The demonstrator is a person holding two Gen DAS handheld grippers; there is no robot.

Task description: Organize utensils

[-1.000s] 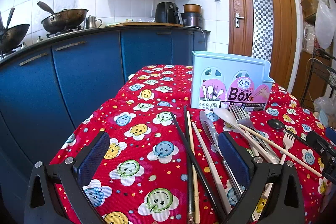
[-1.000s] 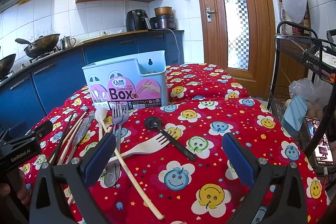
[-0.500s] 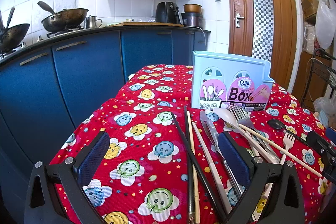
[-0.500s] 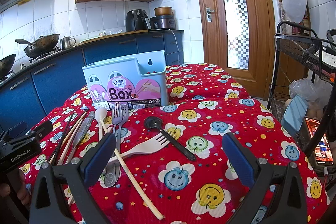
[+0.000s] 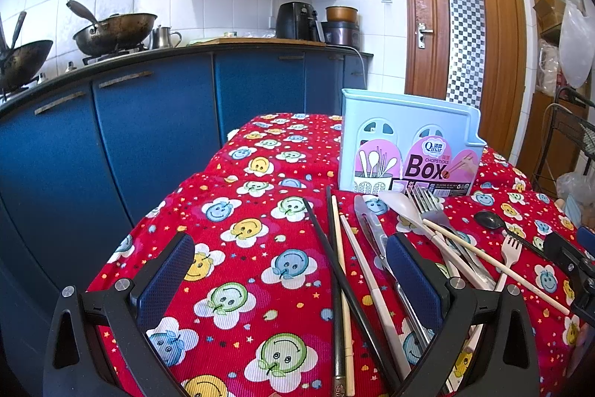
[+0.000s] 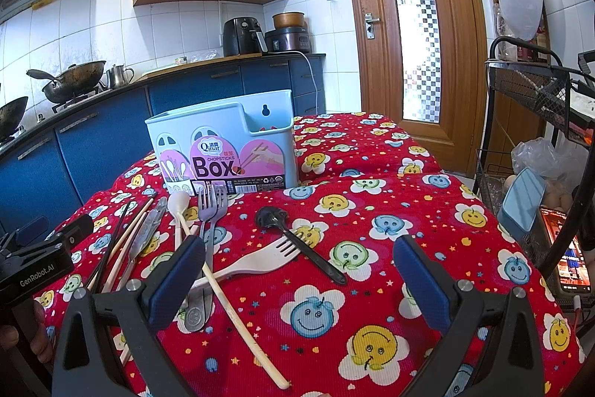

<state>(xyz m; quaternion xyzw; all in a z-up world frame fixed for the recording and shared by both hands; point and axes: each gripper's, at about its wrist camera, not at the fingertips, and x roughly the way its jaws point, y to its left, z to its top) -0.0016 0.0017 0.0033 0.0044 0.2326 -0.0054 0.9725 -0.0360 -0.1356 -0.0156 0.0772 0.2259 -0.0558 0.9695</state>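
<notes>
A light blue chopsticks box (image 5: 407,146) stands upright on the red smiley tablecloth (image 5: 253,248); it also shows in the right wrist view (image 6: 223,147). In front of it lie loose utensils: black and wooden chopsticks (image 5: 340,255), a cream spoon (image 5: 399,205), metal forks (image 6: 212,211), a cream fork (image 6: 256,261), a black spoon (image 6: 297,244) and a long wooden chopstick (image 6: 230,307). My left gripper (image 5: 290,279) is open and empty, low over the cloth left of the utensils. My right gripper (image 6: 297,279) is open and empty, just above the cream fork and black spoon.
Blue kitchen cabinets (image 5: 148,121) with woks (image 5: 111,32) run along the left. A wooden door (image 6: 409,36) is behind the table. A black wire rack (image 6: 539,121) and a phone (image 6: 567,263) stand at the table's right edge.
</notes>
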